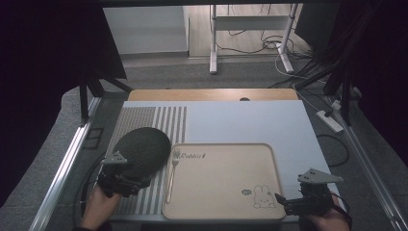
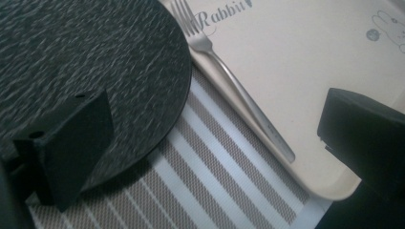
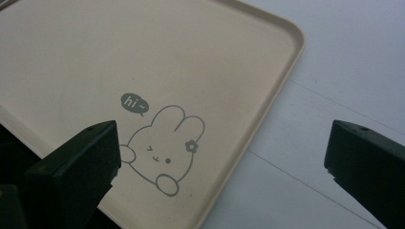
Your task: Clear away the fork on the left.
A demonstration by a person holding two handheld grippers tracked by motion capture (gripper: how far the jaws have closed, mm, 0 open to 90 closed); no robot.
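step: pre-grasp, judged; left gripper [image 1: 126,182] reaching at dark round plate [image 1: 142,150], nothing held
left fingers: spread wide; plate edge by one finger [image 2: 71,143], fork [image 2: 229,81] on tray rim between the two
right gripper [image 3: 224,167]: fingers spread, empty, tray [image 3: 267,95] corner between them
next: likely close on plate rim, needs finger under edge
views: left gripper view shows fork tines close; right gripper view shows rabbit print [image 3: 162,152]
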